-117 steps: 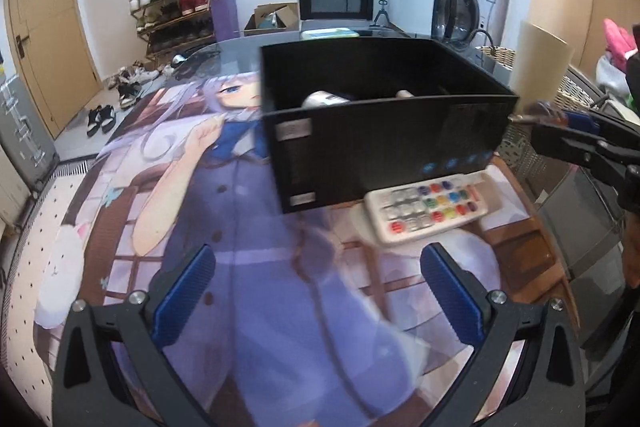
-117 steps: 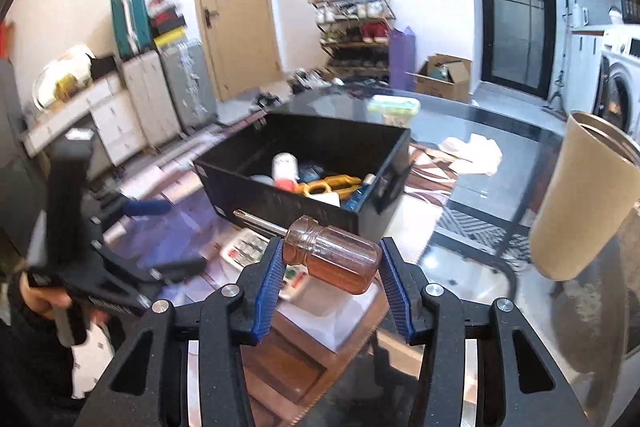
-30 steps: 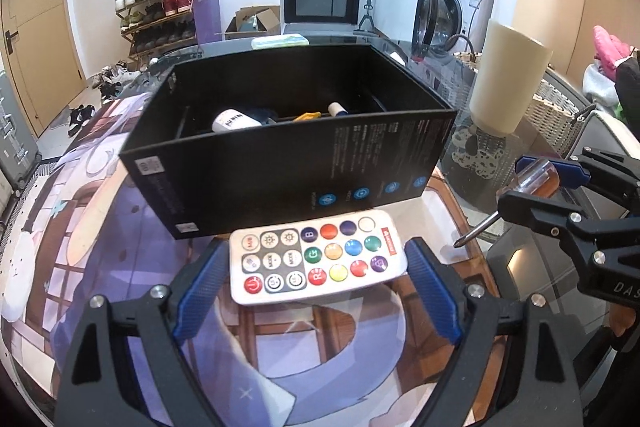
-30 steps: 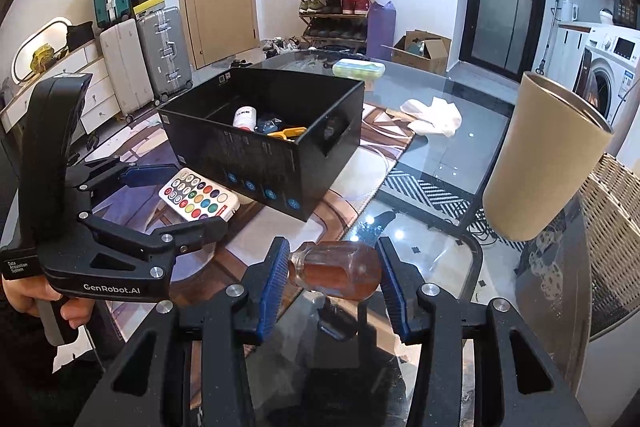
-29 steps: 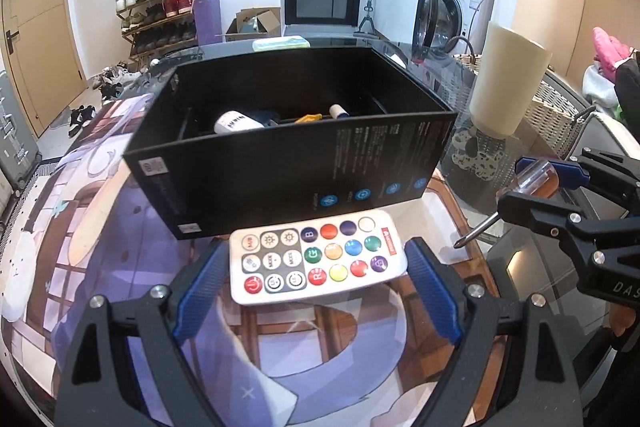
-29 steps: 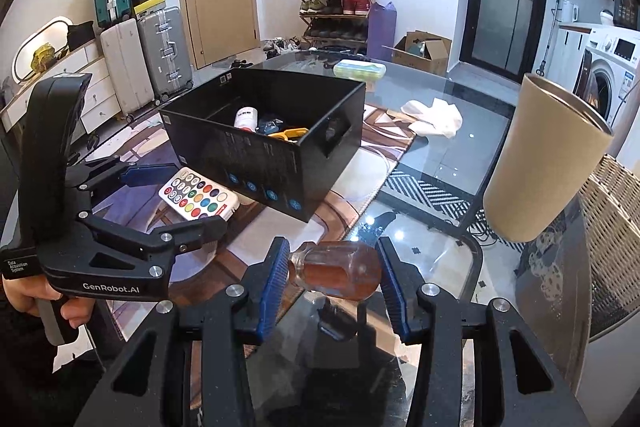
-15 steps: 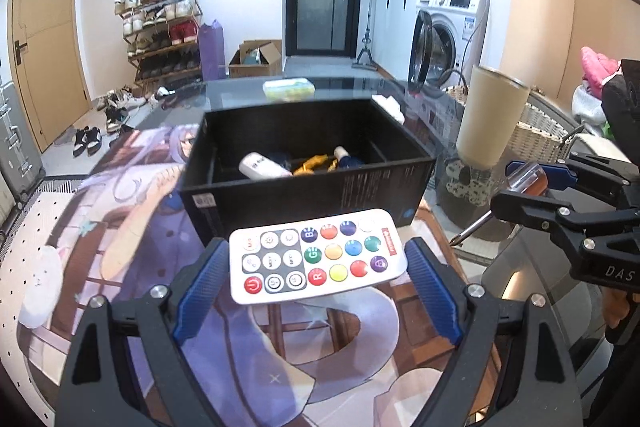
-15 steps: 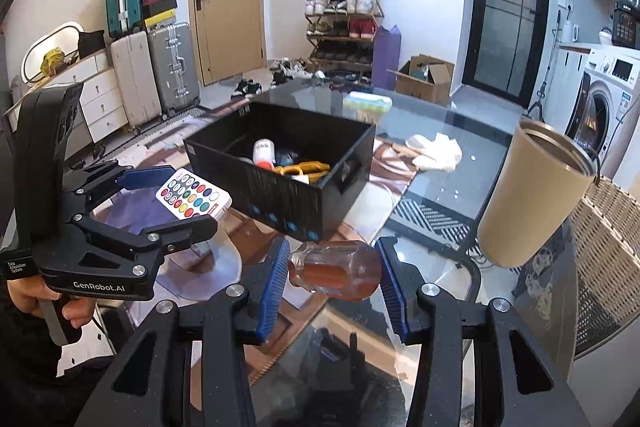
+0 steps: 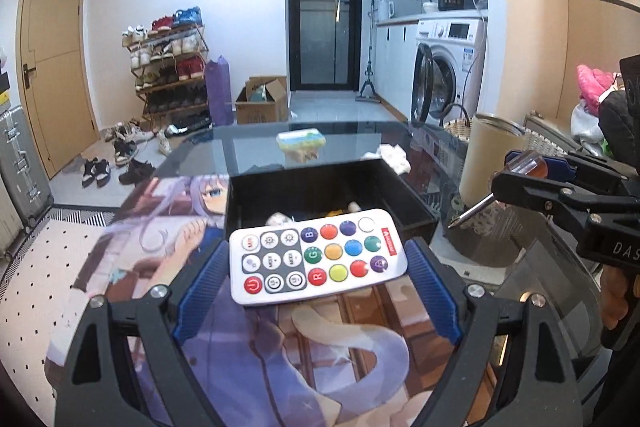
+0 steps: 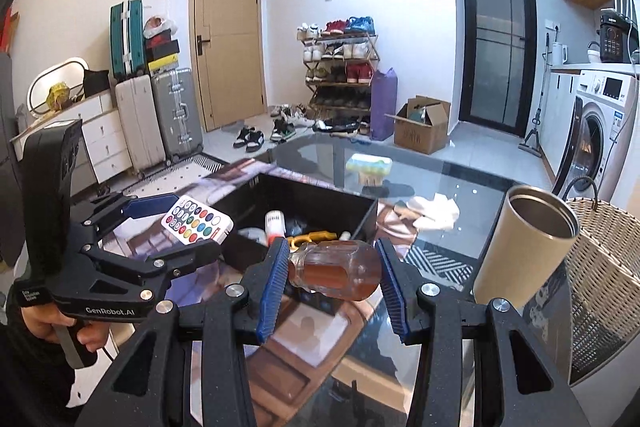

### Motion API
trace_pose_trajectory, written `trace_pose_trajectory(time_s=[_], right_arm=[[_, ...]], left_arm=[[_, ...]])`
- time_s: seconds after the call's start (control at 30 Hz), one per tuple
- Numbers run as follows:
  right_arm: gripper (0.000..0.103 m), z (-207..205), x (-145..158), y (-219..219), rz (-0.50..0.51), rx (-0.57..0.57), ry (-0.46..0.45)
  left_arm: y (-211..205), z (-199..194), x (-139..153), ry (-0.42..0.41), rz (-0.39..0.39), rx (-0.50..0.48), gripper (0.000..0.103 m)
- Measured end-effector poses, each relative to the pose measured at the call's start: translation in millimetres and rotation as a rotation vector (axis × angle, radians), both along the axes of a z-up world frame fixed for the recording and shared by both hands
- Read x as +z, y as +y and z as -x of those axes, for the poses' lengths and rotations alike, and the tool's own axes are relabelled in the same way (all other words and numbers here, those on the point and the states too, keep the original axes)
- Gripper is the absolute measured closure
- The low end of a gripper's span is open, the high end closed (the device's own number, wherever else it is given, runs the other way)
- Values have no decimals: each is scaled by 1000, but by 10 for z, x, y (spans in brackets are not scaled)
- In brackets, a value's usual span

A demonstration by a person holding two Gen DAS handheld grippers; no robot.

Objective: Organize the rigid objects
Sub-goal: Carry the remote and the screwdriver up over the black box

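Note:
My left gripper (image 9: 316,263) is shut on a white remote control (image 9: 318,255) with coloured buttons and holds it in the air in front of the open black box (image 9: 408,199); the remote also shows in the right wrist view (image 10: 197,219). My right gripper (image 10: 334,267) is shut on a screwdriver by its amber transparent handle (image 10: 334,269), held above the table just right of the box (image 10: 316,197). The screwdriver's metal shaft (image 9: 470,213) points down-left in the left wrist view. The box holds a white bottle (image 10: 274,221), a yellow tool (image 10: 312,237) and other small items.
A tall tan tumbler (image 10: 524,247) stands on the glass table right of the box. A printed anime mat (image 9: 168,227) covers the table's left part. A white cloth (image 10: 434,211) and a small pack (image 10: 368,165) lie behind the box. A wicker basket (image 10: 600,283) stands at the right.
My left gripper has lifted the remote off the table up to about the level of the box rim. My right gripper has also risen with the screwdriver.

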State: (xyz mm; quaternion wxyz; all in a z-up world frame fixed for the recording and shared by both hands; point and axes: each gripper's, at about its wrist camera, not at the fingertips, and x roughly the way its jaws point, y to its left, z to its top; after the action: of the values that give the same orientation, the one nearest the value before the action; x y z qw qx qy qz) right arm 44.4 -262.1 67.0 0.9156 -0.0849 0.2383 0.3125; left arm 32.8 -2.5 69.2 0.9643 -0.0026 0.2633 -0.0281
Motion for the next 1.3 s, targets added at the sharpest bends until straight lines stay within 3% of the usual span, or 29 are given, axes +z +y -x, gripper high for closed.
trace_pose_trajectory(time_s=[0.13, 0.23, 0.43, 0.5, 0.6, 0.7, 0.77, 0.83, 0.97, 1.2, 1.3], right_arm=[[72, -37, 82, 50, -21, -8, -18], [75, -115, 48, 133, -12, -18, -19], [75, -305, -271, 169, 52, -25, 71], [73, -273, -356, 166, 90, -5, 89], [54, -169, -457, 229, 101, 32, 129], [49, -64, -548, 389, 108, 58, 161], [34, -30, -609, 489, 104, 75, 197], [29, -11, -694, 588, 95, 82, 234], [25, 38, -853, 829, 122, 100, 281], [25, 48, -1042, 1232, 208, 173, 282], [38, 17, -1124, 1378, 247, 187, 274]], left_arm=[[49, -45, 59, -23, -7, 7, 15], [116, -131, 26, -7, 9, 11, 15], [178, -223, -115, 16, 13, 19, 15], [195, -250, -134, 21, 21, 19, 15], [231, -242, -153, 21, 30, 22, 15], [278, -198, -144, 15, 39, 20, 15], [300, -166, -131, 14, 41, 17, 15], [329, -144, -115, 9, 39, 19, 15], [423, -109, -109, 7, 47, 32, 15], [569, -53, -139, 6, 61, 55, 15], [607, -62, -148, 8, 63, 64, 15]])
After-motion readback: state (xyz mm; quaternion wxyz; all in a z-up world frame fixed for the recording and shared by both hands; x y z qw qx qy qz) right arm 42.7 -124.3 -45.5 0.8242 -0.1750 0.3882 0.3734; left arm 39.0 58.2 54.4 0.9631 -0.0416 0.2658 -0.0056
